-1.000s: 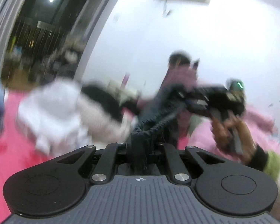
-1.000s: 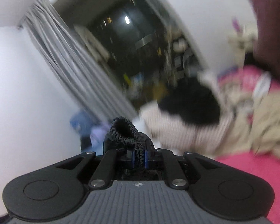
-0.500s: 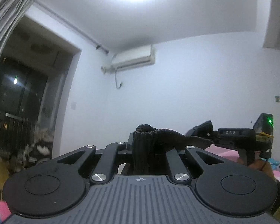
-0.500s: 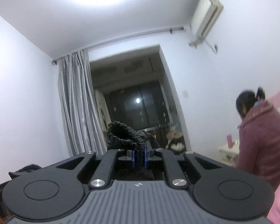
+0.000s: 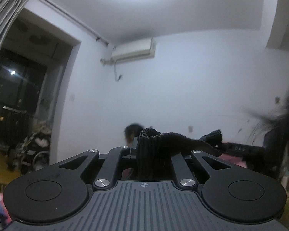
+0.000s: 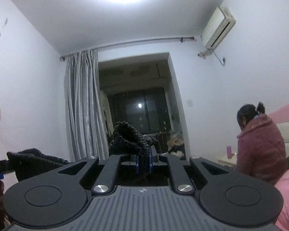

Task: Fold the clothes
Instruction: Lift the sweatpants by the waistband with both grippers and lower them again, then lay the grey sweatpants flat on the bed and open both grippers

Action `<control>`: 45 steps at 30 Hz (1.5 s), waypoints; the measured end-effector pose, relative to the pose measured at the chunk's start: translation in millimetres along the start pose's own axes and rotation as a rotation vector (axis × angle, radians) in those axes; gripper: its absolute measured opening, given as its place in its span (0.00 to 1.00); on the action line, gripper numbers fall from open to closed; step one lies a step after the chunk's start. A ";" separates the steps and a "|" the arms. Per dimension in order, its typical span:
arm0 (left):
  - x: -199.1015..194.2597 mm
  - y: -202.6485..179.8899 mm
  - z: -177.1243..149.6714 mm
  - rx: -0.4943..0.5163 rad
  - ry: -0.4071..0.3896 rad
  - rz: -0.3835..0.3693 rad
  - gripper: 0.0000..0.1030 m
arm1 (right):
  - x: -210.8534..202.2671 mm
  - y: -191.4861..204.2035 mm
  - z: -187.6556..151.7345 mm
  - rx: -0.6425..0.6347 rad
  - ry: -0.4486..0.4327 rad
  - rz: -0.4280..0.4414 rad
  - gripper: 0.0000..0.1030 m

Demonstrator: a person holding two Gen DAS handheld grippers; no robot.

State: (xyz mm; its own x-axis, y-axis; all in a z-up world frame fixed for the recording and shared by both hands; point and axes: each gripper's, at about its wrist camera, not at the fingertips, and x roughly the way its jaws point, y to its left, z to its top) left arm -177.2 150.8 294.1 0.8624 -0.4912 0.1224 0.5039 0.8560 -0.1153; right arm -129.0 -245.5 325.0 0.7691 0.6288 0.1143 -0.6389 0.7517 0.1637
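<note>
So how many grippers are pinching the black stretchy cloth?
2. The left gripper is shut on the black garment, and the right gripper is shut on its other bunched end, both held up high.

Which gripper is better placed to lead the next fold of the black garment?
Neither clearly: the left gripper and right gripper are both shut on the black garment's gathered waistband, held up at similar height. The work surface is out of view.
</note>
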 end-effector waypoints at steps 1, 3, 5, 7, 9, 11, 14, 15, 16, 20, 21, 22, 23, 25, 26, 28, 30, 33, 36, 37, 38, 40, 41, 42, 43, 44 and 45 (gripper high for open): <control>5.4 6.6 -6.5 -0.005 0.027 0.018 0.07 | 5.6 0.8 -7.6 -0.001 0.019 -0.007 0.11; 17.3 21.0 -20.4 -0.020 0.083 0.054 0.07 | 24.2 -0.5 -25.9 0.006 0.069 -0.023 0.11; 38.7 49.9 -43.2 -0.080 0.150 0.084 0.07 | 54.2 -8.4 -47.3 0.031 0.137 -0.037 0.11; 61.7 86.1 -68.2 -0.152 0.219 0.119 0.07 | 91.9 -20.0 -74.4 0.058 0.222 -0.048 0.11; 83.4 124.8 -97.6 -0.228 0.297 0.157 0.07 | 130.1 -32.0 -104.2 0.081 0.307 -0.062 0.11; 108.6 162.2 -131.3 -0.282 0.379 0.203 0.07 | 173.8 -44.9 -141.9 0.096 0.397 -0.082 0.11; 148.2 210.2 -183.1 -0.299 0.498 0.272 0.07 | 238.0 -64.1 -208.5 0.122 0.533 -0.114 0.11; 160.7 226.5 -202.3 -0.314 0.537 0.293 0.07 | 257.4 -70.5 -230.0 0.133 0.576 -0.125 0.11; 171.8 241.4 -221.1 -0.328 0.576 0.313 0.07 | 277.1 -77.0 -251.2 0.140 0.618 -0.139 0.11; 193.1 291.6 -297.0 -0.371 0.720 0.395 0.08 | 338.1 -101.4 -345.5 0.215 0.789 -0.170 0.11; 195.0 301.9 -314.0 -0.389 0.754 0.412 0.08 | 349.2 -107.9 -368.4 0.241 0.826 -0.172 0.11; 197.0 308.8 -327.0 -0.395 0.777 0.424 0.08 | 358.7 -113.0 -388.7 0.261 0.852 -0.171 0.11; 199.0 315.7 -340.0 -0.401 0.801 0.437 0.09 | 367.1 -118.0 -407.6 0.279 0.874 -0.171 0.11; 199.5 325.4 -359.1 -0.413 0.840 0.455 0.11 | 380.9 -127.6 -438.2 0.313 0.913 -0.150 0.12; 198.2 328.5 -365.7 -0.420 0.855 0.460 0.14 | 387.2 -132.6 -450.0 0.334 0.933 -0.151 0.13; 193.1 332.6 -373.2 -0.450 0.866 0.458 0.29 | 398.6 -147.7 -471.8 0.401 0.978 -0.144 0.19; 187.0 337.7 -376.4 -0.486 0.862 0.457 0.43 | 405.6 -171.6 -490.4 0.560 0.994 -0.113 0.24; 175.3 354.1 -375.1 -0.630 0.820 0.432 0.53 | 400.5 -208.8 -504.8 0.881 0.978 -0.059 0.35; 159.2 369.6 -373.3 -0.795 0.748 0.422 0.58 | 388.5 -229.8 -510.9 1.055 0.973 -0.058 0.44; 152.8 368.0 -367.4 -0.792 0.741 0.426 0.58 | 384.8 -233.1 -510.9 1.076 0.979 -0.065 0.45; 146.3 366.4 -361.5 -0.788 0.734 0.431 0.58 | 383.3 -231.2 -506.8 1.041 0.994 -0.073 0.45; 133.4 363.1 -349.8 -0.782 0.721 0.440 0.58 | 383.7 -218.2 -490.0 0.894 1.014 -0.081 0.54; 126.9 361.5 -343.9 -0.779 0.714 0.444 0.58 | 385.2 -209.8 -481.6 0.818 1.020 -0.078 0.57; 120.5 359.9 -338.0 -0.776 0.707 0.449 0.58 | 386.9 -201.4 -472.8 0.752 1.021 -0.072 0.65; 114.0 358.2 -332.2 -0.773 0.700 0.453 0.58 | 388.4 -192.8 -463.7 0.682 1.019 -0.072 0.70; 107.6 356.6 -326.3 -0.770 0.693 0.457 0.58 | 389.5 -184.0 -454.3 0.602 1.013 -0.080 0.70; 101.1 355.0 -320.4 -0.767 0.687 0.462 0.58 | 390.4 -175.8 -445.1 0.525 1.005 -0.091 0.70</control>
State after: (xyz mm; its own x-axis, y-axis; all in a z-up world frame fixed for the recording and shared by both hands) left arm 104.3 353.5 -50.3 0.6985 -0.3401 -0.6296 -0.1779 0.7697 -0.6131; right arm 276.0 -43.6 -95.3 0.2993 0.6291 -0.7174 -0.3134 0.7750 0.5488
